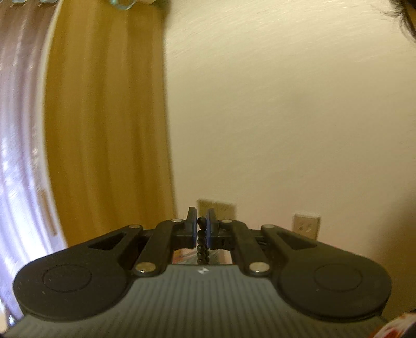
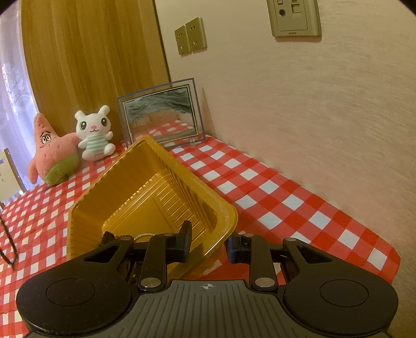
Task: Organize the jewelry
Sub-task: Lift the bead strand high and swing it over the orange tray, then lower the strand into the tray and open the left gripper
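Observation:
My left gripper [image 1: 202, 219] is raised in the air, facing the cream wall, and is shut on a string of black beads [image 1: 201, 241] that hangs down between its pads. In the right wrist view, my right gripper [image 2: 209, 235] straddles the near corner of a yellow plastic tray [image 2: 145, 187]: one finger sits inside the tray and the other outside, closed on its wall and rim. The tray looks tilted on the red-and-white checked tablecloth [image 2: 273, 187]. A white pearl strand [image 2: 145, 235] lies in the tray's near end, partly hidden behind my fingers.
A pink star plush [image 2: 52, 153] and a white bunny plush [image 2: 95, 132] sit at the back left of the table. A glass picture frame [image 2: 161, 114] leans against the wall. An orange curtain [image 2: 91, 65] and wall sockets [image 2: 191, 35] are behind. A person's hair [image 1: 405, 15] shows at top right.

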{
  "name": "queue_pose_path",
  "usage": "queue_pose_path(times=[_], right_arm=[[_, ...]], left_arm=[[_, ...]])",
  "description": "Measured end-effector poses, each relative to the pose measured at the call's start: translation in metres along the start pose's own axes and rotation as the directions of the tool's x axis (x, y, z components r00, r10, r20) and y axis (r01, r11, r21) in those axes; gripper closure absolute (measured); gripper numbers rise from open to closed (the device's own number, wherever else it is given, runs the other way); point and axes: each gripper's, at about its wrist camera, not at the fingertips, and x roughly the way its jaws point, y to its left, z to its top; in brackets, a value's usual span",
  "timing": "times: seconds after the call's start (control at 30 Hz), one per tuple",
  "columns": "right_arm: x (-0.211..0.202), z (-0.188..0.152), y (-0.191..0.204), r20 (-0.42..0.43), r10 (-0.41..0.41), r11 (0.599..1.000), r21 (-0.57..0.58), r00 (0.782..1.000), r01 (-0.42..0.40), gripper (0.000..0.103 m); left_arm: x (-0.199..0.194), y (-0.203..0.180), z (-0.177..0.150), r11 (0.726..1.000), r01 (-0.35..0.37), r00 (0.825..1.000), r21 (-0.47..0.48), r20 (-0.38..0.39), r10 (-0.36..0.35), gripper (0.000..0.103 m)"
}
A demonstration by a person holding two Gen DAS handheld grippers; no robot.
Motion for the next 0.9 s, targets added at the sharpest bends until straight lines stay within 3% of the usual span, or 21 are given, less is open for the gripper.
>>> queue_pose_path(times=[0.3,0.5,0.67,0.9], right_arm=[[0.000,-0.001,0.001,0.000,0.009,1.000,0.006,1.000,-0.009,0.077],[-0.001,-0.001,-0.002,-0.001,0.019,1.000,0.008,1.000,-0.019,0.077],[0.000,0.000,-0.003,-0.004,0.020,1.000,0.010,1.000,-0.020,0.077],[0.000,0.000,-0.004,-0.008,0.026,1.000,0.010,1.000,-0.026,0.076]], left_arm=[[0.042,-0.034,0.007,0.991,0.133,0.989,0.010,0.059,-0.133,0.097],[0.091,-0.051,-0.045,0.981,0.188,0.979,-0.057,-0.076,-0.192,0.097],[0.140,-0.067,-0.116,0.962,0.208,0.935,-0.177,-0.254,-0.249,0.097],[0.194,-0.083,-0.213,0.941,0.166,0.842,-0.296,-0.454,-0.292,0.097]])
